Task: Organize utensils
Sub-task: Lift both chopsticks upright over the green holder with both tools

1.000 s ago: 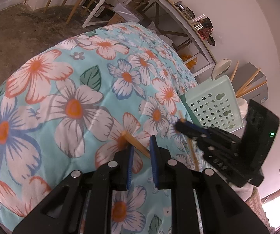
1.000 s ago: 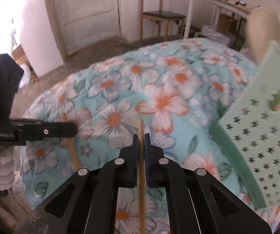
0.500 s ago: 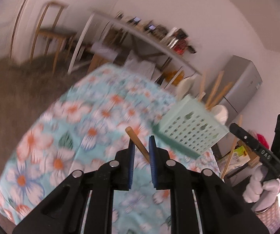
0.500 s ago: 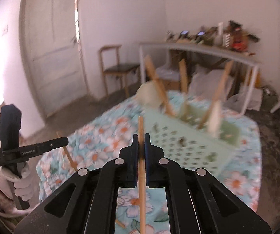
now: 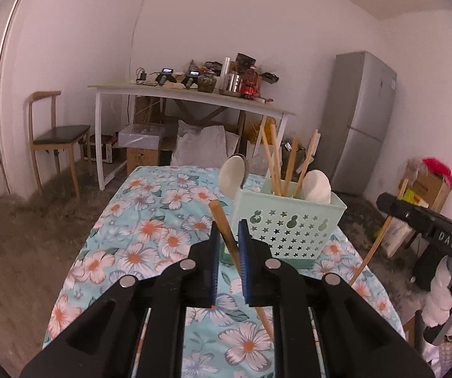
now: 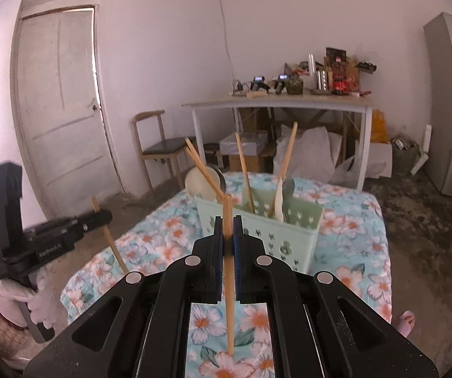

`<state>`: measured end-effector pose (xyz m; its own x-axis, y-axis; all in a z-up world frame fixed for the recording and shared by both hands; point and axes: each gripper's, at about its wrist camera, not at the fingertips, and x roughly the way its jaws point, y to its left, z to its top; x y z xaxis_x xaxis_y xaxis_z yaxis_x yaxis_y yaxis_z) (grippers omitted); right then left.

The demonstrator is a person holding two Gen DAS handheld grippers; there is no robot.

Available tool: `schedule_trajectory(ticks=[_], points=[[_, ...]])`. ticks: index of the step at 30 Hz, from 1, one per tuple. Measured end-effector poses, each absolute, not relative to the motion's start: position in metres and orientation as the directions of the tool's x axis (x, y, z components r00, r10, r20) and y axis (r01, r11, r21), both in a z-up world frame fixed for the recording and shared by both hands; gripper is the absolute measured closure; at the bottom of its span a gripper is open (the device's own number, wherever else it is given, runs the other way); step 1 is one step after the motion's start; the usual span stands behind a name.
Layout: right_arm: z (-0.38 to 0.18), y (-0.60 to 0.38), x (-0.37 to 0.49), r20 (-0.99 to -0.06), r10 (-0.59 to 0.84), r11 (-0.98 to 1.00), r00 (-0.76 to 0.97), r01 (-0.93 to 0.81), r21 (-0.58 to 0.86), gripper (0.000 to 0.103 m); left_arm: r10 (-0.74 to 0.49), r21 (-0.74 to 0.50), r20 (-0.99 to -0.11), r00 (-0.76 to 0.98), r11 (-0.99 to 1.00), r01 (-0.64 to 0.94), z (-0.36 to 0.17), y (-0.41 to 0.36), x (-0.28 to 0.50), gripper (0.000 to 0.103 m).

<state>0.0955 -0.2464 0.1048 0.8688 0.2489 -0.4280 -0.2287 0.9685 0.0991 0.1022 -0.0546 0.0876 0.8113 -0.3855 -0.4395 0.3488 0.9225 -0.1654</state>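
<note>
A wooden chopstick [image 5: 226, 230] sits pinched in the left tool [image 5: 227, 236], leaning toward 11 o'clock, its lower end passing down to 5 o'clock over the floral bench [image 5: 150, 233]. The right tool [image 6: 225, 233] clamps a second chopstick [image 6: 227, 271], nearly upright. Just beyond both, at 1 o'clock, stands the mint perforated basket [image 5: 292, 230], which holds more chopsticks [image 5: 276, 163] and pale spoons [image 5: 232, 176]. Behind are a white desk [image 5: 194, 97], a chair [image 5: 55, 132] and a grey fridge [image 5: 361, 119].
</note>
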Motion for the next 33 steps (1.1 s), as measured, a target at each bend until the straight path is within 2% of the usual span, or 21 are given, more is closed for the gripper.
schedule_trajectory(ticks=[11,26,33], points=[[0.105,-0.251,0.09,-0.418,0.247,0.969,0.874,-0.221,0.11,0.099,-0.378,-0.101,-0.446,0.811,0.922,0.375,0.091,-0.079,0.108,0.093],[0.106,-0.251,0.086,-0.42,0.25,0.968,0.872,-0.225,0.108,0.099,-0.376,-0.092,-0.446,0.813,0.922,0.376,0.092,-0.085,0.107,0.093],[0.117,-0.25,0.078,-0.386,0.25,0.968,0.888,-0.228,0.103,0.099,-0.408,-0.121,-0.42,0.811,0.91,0.396,0.101,-0.078,0.102,0.094]])
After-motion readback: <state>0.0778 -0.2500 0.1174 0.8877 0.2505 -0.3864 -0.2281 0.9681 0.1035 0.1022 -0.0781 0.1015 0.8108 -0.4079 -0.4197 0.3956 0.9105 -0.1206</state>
